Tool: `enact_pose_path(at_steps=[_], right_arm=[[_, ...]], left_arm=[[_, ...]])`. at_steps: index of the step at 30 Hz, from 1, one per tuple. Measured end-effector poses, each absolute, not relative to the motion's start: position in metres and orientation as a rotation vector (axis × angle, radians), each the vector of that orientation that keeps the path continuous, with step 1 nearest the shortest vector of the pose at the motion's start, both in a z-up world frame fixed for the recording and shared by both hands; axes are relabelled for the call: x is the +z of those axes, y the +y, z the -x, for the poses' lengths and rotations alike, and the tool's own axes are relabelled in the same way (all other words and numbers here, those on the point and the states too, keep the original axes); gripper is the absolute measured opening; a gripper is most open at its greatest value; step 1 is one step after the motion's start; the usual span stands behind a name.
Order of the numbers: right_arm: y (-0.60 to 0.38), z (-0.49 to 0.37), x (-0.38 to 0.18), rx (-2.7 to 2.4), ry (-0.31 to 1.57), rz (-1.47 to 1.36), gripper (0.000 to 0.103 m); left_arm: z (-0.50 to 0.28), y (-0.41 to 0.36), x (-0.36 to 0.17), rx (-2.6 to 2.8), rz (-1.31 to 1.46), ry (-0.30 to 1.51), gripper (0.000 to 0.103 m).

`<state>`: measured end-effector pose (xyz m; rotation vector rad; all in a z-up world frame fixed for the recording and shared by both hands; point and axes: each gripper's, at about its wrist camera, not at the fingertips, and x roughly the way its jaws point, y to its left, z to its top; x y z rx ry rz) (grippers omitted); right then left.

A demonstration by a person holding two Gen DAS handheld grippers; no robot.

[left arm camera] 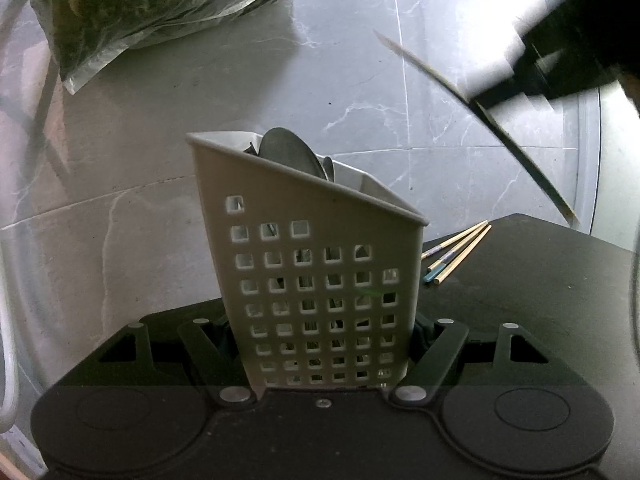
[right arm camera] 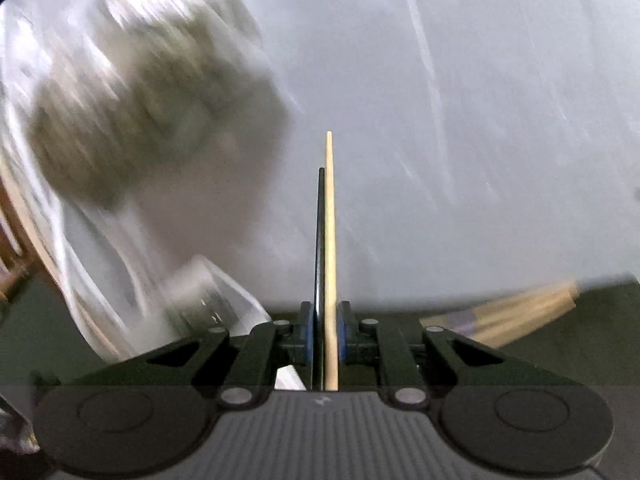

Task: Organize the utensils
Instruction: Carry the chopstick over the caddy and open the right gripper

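right wrist view: right gripper [right arm camera: 326, 328] pinches chopsticks [right arm camera: 329, 240] | left gripper [left arm camera: 324, 344] clamps perforated caddy [left arm camera: 316, 280] at desk's [left arm camera: 540, 300] left edge | advice: align tips over caddy's open rim, lower gently

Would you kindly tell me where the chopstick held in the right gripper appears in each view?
Left wrist view: the held chopstick slants across the upper right, blurred, clamped by the right gripper above the holder.
Right wrist view: held chopstick runs straight up the centre from between the pads.
Shared landmark: the loose chopsticks on the dark table, blurred at right in the right view.
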<state>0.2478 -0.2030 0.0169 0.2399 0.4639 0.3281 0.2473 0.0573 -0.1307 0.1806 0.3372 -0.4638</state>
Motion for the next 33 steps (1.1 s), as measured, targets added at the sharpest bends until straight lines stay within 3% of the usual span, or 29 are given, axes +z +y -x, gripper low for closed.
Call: enact_pose_path(at_steps=[6,9,15,26,28,30,33], right_arm=[[-0.168,-0.265,0.046,0.496,0.265,-0.291,0.013],[-0.155,-0.281,0.033,0.584,0.227,-0.338,0.013],[-0.145,-0.292,-0.007,0.639,0.232,-0.333,0.013],[-0.126,-0.276,-0.019,0.661,0.288,-0.189,0.014],[-0.125,-0.276,-0.02,0.654,0.326,-0.174,0.019],[-0.125,-0.273,-0.02,0.657,0.346,-0.167,0.058],[-0.129,-0.27,-0.013,0.646,0.353,-0.168,0.066]], left_arm=[[-0.248,0.058,-0.131,-0.464,-0.177,0.338,0.077],[-0.248,0.058,-0.131,-0.465,-0.177,0.339,0.077],[-0.249,0.06,-0.131,-0.467,-0.176,0.336,0.077],[-0.244,0.06,-0.133,-0.463,-0.177,0.332,0.077],[-0.245,0.059,-0.133,-0.463,-0.178,0.332,0.077],[-0.244,0.059,-0.133,-0.463,-0.178,0.333,0.077],[-0.244,0.058,-0.132,-0.462,-0.178,0.334,0.077]])
